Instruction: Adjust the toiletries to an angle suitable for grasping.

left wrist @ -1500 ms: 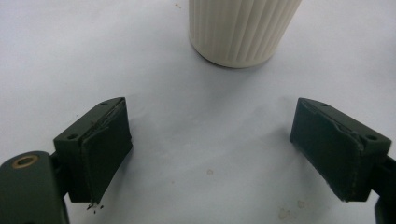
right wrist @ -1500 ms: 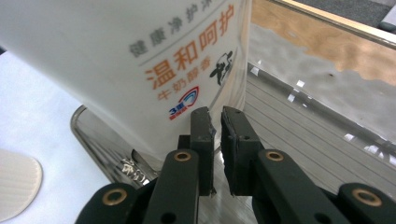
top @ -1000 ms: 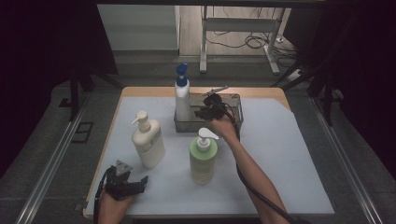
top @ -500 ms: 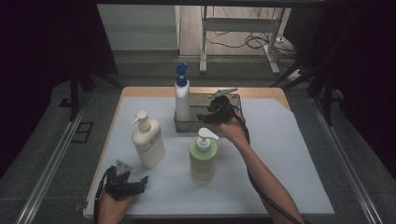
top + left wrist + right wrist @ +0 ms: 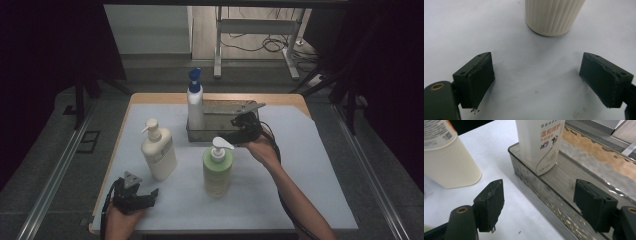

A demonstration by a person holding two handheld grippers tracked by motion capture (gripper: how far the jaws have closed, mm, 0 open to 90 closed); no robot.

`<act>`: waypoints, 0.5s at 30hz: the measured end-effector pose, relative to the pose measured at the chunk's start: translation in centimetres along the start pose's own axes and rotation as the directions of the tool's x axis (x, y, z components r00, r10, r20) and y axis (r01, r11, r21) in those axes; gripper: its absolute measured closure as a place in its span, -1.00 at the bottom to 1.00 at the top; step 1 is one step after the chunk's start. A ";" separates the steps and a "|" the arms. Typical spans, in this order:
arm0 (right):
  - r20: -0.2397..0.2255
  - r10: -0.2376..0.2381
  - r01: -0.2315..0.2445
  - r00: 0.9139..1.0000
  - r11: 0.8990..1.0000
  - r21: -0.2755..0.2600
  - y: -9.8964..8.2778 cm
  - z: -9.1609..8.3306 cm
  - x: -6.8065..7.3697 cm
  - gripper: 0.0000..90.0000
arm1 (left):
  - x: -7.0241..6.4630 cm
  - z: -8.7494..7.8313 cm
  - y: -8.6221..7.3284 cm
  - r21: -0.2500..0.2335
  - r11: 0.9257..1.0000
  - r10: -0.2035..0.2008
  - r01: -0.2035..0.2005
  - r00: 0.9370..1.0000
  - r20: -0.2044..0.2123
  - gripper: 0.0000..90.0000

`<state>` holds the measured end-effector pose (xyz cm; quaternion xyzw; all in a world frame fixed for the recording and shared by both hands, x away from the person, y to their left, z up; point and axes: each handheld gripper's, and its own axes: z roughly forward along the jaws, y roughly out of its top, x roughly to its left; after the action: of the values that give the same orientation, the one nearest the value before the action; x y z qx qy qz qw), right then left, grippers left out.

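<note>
Both grippers' fingers (image 5: pixel 480 80) gape empty, the right's just opening.

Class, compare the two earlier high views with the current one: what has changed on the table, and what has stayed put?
The right gripper has drawn back from the tray toward the person, its jaws just opening, nothing between them. The blue-capped bottle stands in the tray. The left gripper, cream bottle and green bottle stayed put.
</note>
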<state>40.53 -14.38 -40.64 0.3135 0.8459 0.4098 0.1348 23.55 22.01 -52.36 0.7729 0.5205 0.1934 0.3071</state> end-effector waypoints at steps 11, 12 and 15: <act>0.015 -0.039 0.039 0.999 0.999 0.001 -2.0 -2.7 0.5 -0.66 | 0.0 0.0 0.0 0.000 1.000 0.000 0.000 1.000 0.000 -0.73; 0.015 -0.039 0.039 0.999 0.999 0.003 -2.2 -2.9 0.6 -0.67 | 0.0 0.0 0.0 0.000 1.000 0.000 0.000 1.000 -0.001 -0.73; 0.015 -0.036 0.036 0.999 0.999 0.004 -2.9 -3.5 0.5 -0.68 | 0.0 0.0 0.0 0.000 1.000 0.000 0.000 1.000 -0.001 -0.73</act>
<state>37.19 -17.58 -40.68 0.3015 0.8511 0.4034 0.1481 23.54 22.01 -52.36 0.7730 0.5205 0.1937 0.3068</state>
